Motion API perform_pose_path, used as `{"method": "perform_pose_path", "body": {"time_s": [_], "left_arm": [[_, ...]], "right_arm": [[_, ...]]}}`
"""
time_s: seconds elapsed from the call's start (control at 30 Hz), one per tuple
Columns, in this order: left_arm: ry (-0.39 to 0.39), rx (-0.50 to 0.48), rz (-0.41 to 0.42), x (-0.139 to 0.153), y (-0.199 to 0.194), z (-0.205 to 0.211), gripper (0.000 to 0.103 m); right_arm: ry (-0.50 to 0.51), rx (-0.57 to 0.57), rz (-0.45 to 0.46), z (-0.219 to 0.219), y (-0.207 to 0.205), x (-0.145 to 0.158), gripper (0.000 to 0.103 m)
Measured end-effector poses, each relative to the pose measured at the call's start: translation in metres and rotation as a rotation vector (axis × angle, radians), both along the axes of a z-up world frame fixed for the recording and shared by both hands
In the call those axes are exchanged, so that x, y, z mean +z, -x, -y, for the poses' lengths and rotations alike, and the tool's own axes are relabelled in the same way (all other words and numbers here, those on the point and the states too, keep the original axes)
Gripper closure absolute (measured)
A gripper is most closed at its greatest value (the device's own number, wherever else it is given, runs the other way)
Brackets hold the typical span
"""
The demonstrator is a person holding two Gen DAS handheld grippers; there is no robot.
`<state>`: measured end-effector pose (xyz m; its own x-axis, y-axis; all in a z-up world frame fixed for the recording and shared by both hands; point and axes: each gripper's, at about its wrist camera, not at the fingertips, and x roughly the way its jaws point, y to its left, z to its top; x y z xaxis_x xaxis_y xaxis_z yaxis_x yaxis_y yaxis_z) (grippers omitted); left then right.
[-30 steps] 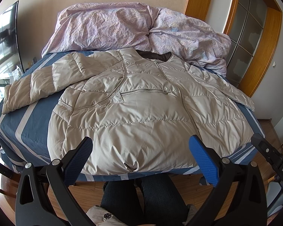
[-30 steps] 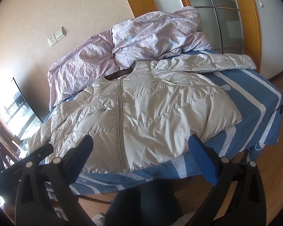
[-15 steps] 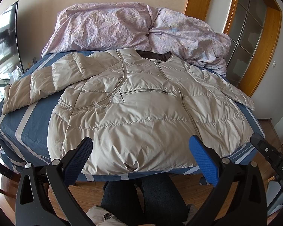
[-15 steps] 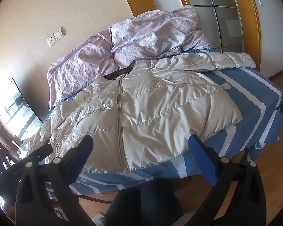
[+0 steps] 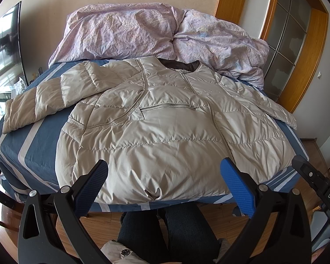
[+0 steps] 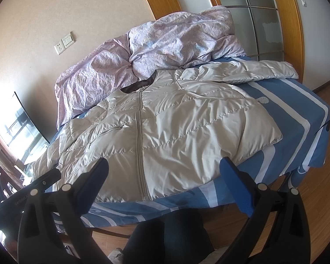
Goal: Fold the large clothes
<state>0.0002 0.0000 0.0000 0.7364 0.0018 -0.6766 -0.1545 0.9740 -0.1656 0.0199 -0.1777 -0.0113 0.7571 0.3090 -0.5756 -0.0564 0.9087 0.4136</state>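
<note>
A beige puffer jacket point(image 5: 165, 132) lies front up and zipped on the bed, collar toward the wall, both sleeves spread out. It also shows in the right wrist view point(image 6: 169, 132). My left gripper point(image 5: 165, 182) is open and empty, held just short of the jacket's hem. My right gripper point(image 6: 165, 180) is open and empty, also before the hem, off the bed's near edge. The left sleeve point(image 5: 39, 103) stretches to the left; the right sleeve point(image 6: 259, 70) stretches to the right.
The bed has a blue striped sheet point(image 5: 28, 147). A crumpled lilac duvet point(image 5: 156, 35) is piled at the head by the wall. A TV screen point(image 5: 4, 50) stands at left. A wooden-framed glass door point(image 6: 261, 22) is at right. The person's legs point(image 5: 165, 231) are below.
</note>
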Motion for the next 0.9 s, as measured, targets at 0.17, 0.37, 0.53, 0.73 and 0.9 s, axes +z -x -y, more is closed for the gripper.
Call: {"method": "perform_pose_path", "body": {"time_s": [0.17, 0.37, 0.53, 0.73, 0.9], "left_arm": [[-0.003, 0.0, 0.001, 0.0, 0.0, 0.0, 0.001], [-0.007, 0.002, 0.003, 0.0, 0.0, 0.0, 0.001], [-0.008, 0.002, 0.004, 0.0, 0.0, 0.0, 0.001], [-0.011, 0.0, 0.0, 0.0, -0.004, -0.003, 0.001], [-0.019, 0.004, -0.012, -0.001, -0.025, -0.011, 0.001]], "right_arm": [[0.0, 0.0, 0.001, -0.001, 0.0, 0.0, 0.002], [-0.001, 0.0, 0.001, -0.001, 0.0, 0.0, 0.002], [-0.002, -0.003, 0.0, 0.001, -0.001, -0.002, 0.002], [0.01, -0.009, 0.002, 0.004, -0.003, -0.001, 0.002], [-0.03, -0.057, 0.018, 0.028, -0.038, -0.007, 0.002]]}}
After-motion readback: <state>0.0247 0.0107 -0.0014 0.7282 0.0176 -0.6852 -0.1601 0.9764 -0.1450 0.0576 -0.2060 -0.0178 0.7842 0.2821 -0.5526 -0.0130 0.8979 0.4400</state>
